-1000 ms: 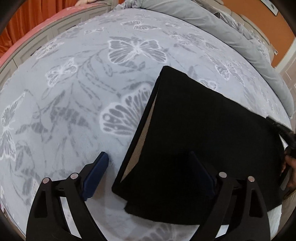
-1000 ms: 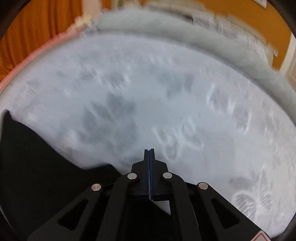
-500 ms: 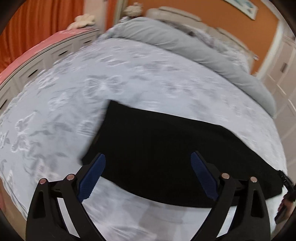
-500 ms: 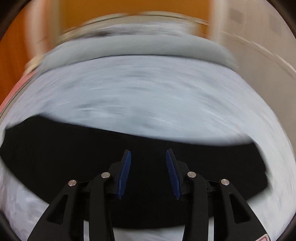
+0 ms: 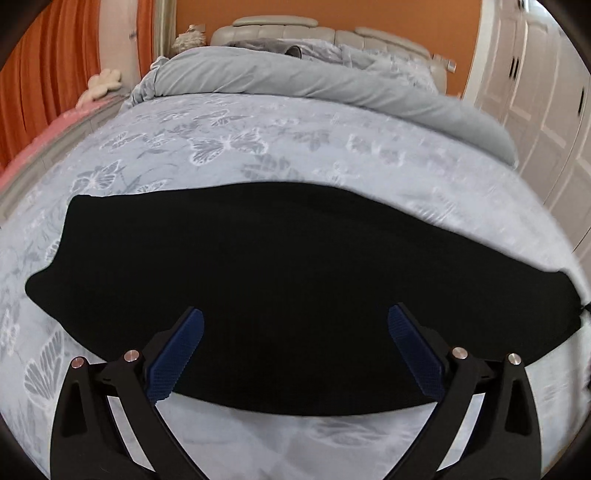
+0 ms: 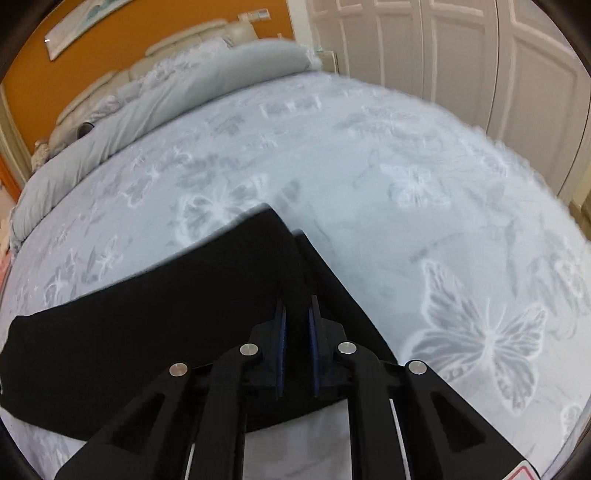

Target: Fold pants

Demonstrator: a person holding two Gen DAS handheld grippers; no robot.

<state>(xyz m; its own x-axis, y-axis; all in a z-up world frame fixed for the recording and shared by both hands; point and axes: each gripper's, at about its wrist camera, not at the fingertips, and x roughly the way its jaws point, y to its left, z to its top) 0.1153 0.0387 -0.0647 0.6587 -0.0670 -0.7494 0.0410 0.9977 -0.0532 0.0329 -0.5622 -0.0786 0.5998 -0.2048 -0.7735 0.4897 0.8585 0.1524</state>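
The black pants (image 5: 288, 258) lie flat as a long folded strip across the butterfly-print bedspread (image 5: 229, 140). My left gripper (image 5: 295, 325) is wide open and empty, held above the strip's near edge. In the right wrist view the pants (image 6: 166, 314) show their right end, with two layers offset at the far corner. My right gripper (image 6: 297, 314) hovers over that end with its jaws a narrow gap apart and nothing between them.
A rolled grey duvet (image 5: 314, 81) lies across the head of the bed below a padded headboard (image 5: 332, 33). White wardrobe doors (image 6: 461, 66) stand along the right side. Orange curtains (image 5: 55, 66) hang at the left.
My left gripper has pulled back and up from the pants' left end, now viewing the whole strip. My right gripper opened from shut, then narrowed, and swung to the pants' right end.
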